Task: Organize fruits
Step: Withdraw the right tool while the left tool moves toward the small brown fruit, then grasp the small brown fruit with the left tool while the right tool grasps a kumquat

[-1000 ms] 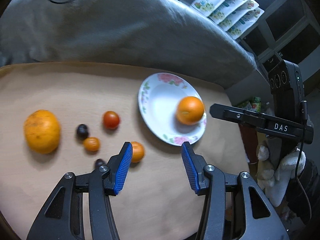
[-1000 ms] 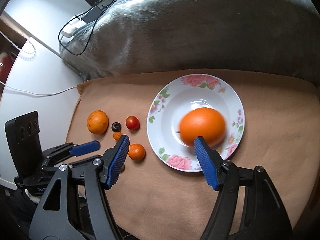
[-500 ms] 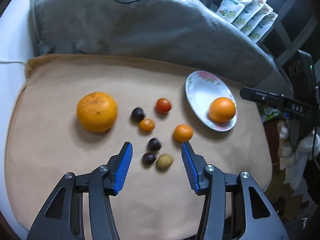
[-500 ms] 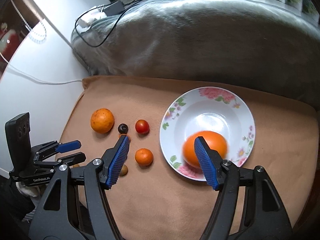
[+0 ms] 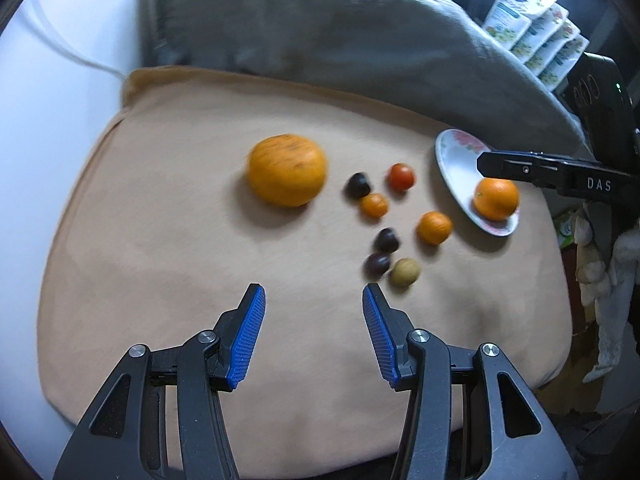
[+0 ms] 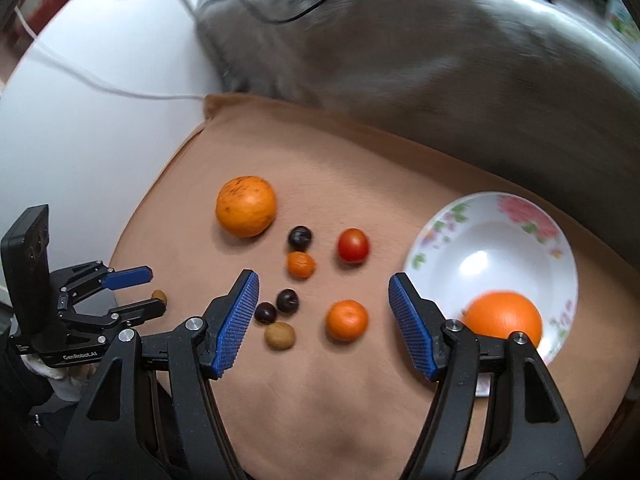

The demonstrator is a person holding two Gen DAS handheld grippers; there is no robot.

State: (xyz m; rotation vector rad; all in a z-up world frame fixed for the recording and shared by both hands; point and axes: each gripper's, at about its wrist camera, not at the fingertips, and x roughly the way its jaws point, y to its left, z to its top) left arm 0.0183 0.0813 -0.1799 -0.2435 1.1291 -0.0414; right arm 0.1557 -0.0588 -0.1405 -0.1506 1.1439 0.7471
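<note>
A floral white plate [image 6: 520,232] [image 5: 456,160] holds one orange [image 6: 502,318] [image 5: 496,199]. On the tan cloth lie a big speckled orange [image 5: 286,169] [image 6: 246,206], a red tomato [image 6: 353,245] [image 5: 401,177], two small tangerines [image 6: 346,319] [image 6: 301,264], three dark fruits [image 6: 300,237] [image 6: 287,300] [image 6: 265,313] and a brown nut-like fruit [image 6: 281,335] [image 5: 405,273]. My left gripper [image 5: 314,336] is open and empty, near side of the big orange. My right gripper [image 6: 322,320] is open and empty above the small fruits, the plate beyond its right finger.
A grey blanket [image 5: 320,40] lies behind the tan cloth [image 5: 180,240]. White table surface and cables [image 6: 100,92] are at the left. Snack pouches [image 5: 532,28] stand at the back right. The cloth's front edge drops off near me.
Both grippers have pulled back and shifted left. The plate and orange slid to the right of both views; the big orange and small fruits came toward the middle. Jaws stayed open.
</note>
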